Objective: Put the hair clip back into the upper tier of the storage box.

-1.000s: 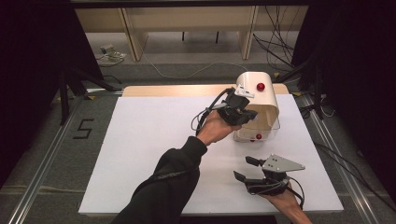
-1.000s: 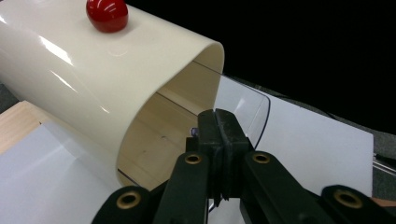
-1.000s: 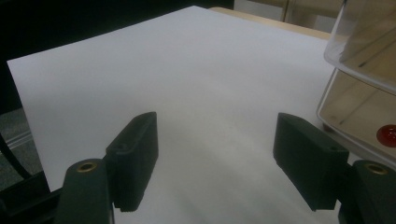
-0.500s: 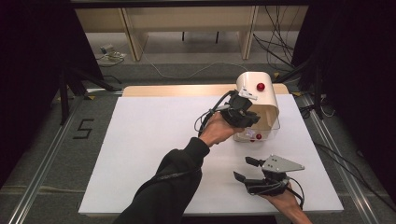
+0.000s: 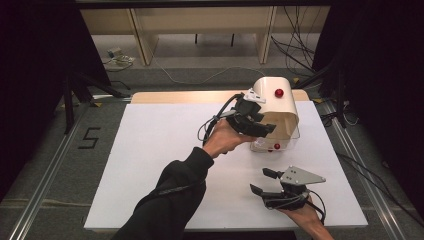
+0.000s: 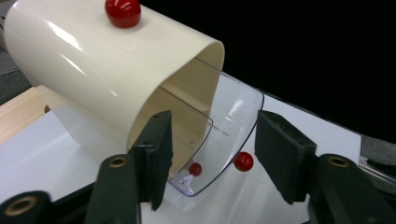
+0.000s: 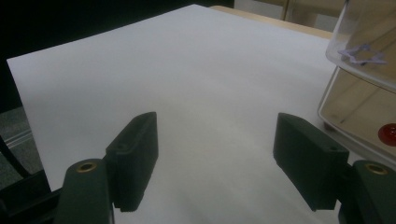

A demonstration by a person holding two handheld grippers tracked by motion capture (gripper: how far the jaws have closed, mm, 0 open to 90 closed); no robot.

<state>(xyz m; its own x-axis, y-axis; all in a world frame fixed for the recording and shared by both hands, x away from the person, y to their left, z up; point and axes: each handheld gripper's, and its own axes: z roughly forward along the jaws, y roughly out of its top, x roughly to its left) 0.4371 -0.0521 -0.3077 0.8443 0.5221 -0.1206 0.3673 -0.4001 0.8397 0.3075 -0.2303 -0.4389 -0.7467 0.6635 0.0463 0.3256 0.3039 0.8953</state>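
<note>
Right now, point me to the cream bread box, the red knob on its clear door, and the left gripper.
cream bread box (image 5: 280,107), high view, on its curved cream lid.
red knob (image 6: 243,161), left gripper view, middle of the ball on the clear door.
left gripper (image 6: 212,154), left gripper view, midway between its open jaw tips.

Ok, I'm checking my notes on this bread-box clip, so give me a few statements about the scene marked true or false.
1. The left gripper clamps the red knob of the clear door. False: its jaws have just been opening and stand apart, nothing pressed.
2. The cream bread box has a red knob on top. True.
3. The right gripper is shut on a cloth. False: open, empty, over the white table.
4. The clear door stands partly open. True.
</note>
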